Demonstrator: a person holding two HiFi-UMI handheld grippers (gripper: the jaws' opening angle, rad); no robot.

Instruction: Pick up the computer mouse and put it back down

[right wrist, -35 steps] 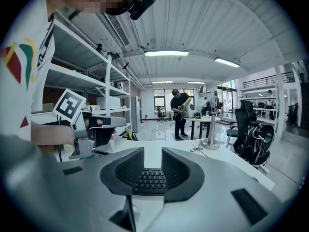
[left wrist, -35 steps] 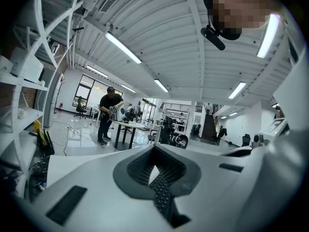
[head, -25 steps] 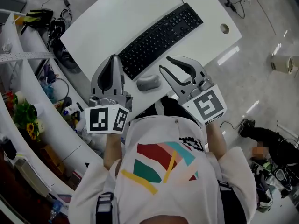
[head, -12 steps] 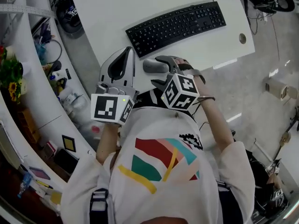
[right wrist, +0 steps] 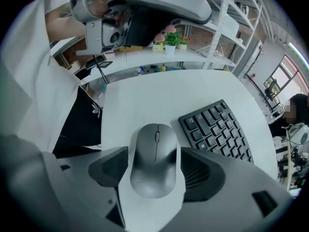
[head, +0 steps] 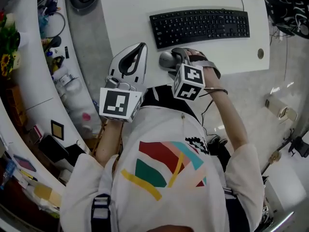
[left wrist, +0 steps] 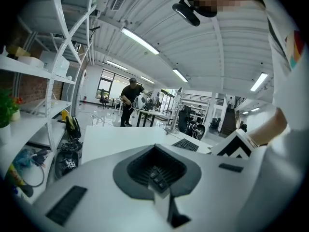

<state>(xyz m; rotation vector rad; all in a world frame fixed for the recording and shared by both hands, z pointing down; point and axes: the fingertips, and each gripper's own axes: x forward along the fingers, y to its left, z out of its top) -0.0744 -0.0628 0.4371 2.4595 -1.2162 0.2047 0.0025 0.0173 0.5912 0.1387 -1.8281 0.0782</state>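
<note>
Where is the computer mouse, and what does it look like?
Find the big white desk with the long black keyboard on it. By the keyboard's left end, on the side nearer the person, sits the mouse. It is small, smooth, grey and rounded, while the keyboard is flat, black and full of keys.

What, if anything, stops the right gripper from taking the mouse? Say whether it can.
Probably yes. The right gripper points down at the desk; its jaws have just been opening, and the mouse lies between them. The keyboard sits apart at one side; nothing blocks it.
</note>
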